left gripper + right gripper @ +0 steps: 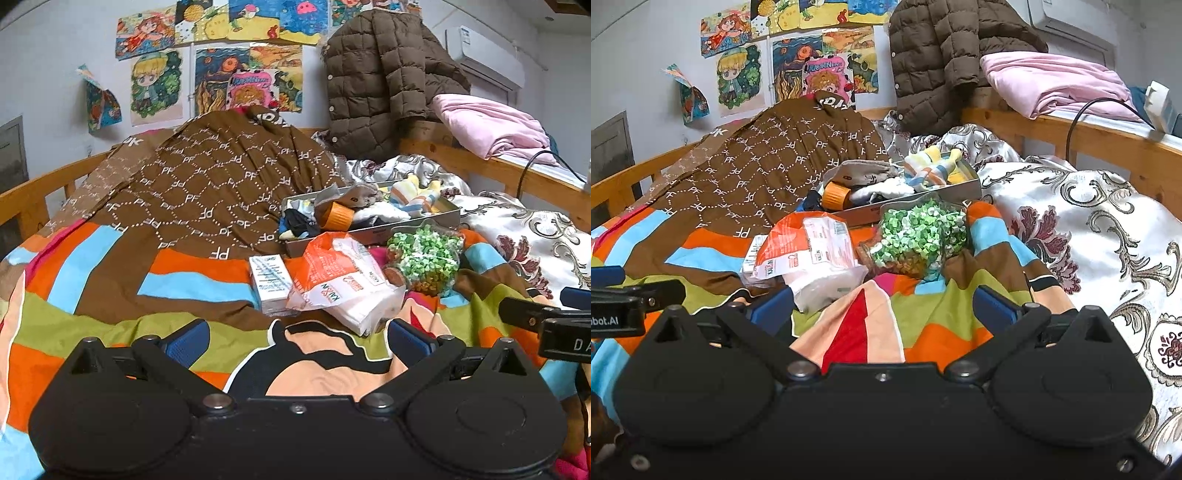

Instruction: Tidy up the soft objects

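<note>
both grippers hover wide, holding nothing; the tissue pack [816,258] lies just ahead of the right gripper [882,306], slightly left, nearer it than the left gripper [299,341].

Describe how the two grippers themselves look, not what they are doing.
Both are matte black plastic. The left gripper and right gripper each have a wide base with two rounded lobes, silver pivot bolts, black linkage arms with triangular cut-outs, and blue ribbed fingers. White lettering marks their sides, partly cut off. No cables or sleeves show.
</note>
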A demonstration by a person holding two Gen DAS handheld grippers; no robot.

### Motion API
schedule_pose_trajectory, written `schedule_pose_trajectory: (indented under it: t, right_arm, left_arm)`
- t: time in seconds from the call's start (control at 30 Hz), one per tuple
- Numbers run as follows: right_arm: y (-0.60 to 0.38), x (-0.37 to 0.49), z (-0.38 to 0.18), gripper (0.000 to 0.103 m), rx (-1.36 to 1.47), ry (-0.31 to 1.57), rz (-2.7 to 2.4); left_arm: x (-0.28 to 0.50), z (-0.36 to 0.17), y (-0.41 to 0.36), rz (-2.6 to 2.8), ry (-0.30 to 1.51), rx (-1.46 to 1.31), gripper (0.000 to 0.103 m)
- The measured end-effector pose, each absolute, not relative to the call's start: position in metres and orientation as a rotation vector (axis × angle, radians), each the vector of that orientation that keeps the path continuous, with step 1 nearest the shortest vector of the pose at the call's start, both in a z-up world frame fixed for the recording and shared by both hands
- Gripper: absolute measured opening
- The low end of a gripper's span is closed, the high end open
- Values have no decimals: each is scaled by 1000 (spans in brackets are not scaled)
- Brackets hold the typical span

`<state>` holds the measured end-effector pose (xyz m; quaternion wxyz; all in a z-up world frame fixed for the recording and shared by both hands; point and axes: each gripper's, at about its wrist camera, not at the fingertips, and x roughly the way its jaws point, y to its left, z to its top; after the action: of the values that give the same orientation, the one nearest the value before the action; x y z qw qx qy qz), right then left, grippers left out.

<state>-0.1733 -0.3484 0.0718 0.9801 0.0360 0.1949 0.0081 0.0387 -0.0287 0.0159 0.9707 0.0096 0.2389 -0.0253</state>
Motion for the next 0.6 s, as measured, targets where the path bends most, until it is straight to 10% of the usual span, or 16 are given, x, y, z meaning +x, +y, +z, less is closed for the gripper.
schedule_pose_trajectory:
  t: [0.6]
  right_arm:
    - [-345,-163,66,102,101,407,10]
  left_arm:
    - [38,2,-23,-21,546,-33,102]
